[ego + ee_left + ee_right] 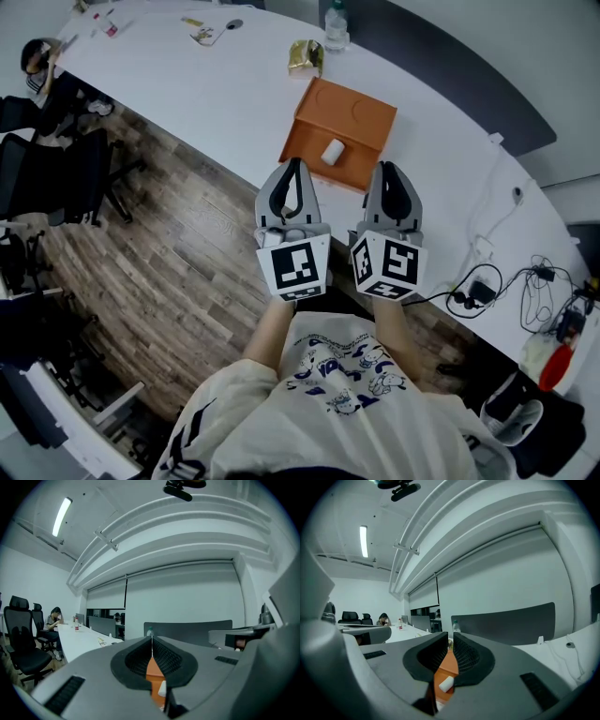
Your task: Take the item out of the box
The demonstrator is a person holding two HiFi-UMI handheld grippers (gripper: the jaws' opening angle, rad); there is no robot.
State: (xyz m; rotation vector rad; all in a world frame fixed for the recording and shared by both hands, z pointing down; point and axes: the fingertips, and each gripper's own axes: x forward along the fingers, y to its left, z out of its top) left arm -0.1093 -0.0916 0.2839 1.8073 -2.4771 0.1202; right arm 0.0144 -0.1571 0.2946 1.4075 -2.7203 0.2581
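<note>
Head view: an orange box (pixel 349 111) is seen on the white tabletop (pixel 216 103), close to its near edge. The item (pixel 332 152), a small white cylinder, is found lying on its side in the lower, open front part of the box. No gripper is touching it.

The left gripper (pixel 296 165) and right gripper (pixel 387 170) are held side by side over the tabletop's edge, both pointed at the box, their tips just short of its front. The item is placed between the two lines of aim.

Left gripper view: the fingers (pixel 136 660) are pressed together along a thin seam, with nothing held. The box (pixel 154 670) and item (pixel 162 688) are glimpsed below the seam.

Right gripper view: the fingers (pixel 468 660) are set slightly apart, a narrow slot left between them, nothing clamped. The box (pixel 449 665) and item (pixel 446 684) are seen through the slot.

Beyond the box a gold packet (pixel 305 58) and a bottle (pixel 337 28) are noted. Cables (pixel 497 281) are spread at the tabletop's right end. Chairs (pixel 56 169) are parked on the wood floor (pixel 187 281) at left.
</note>
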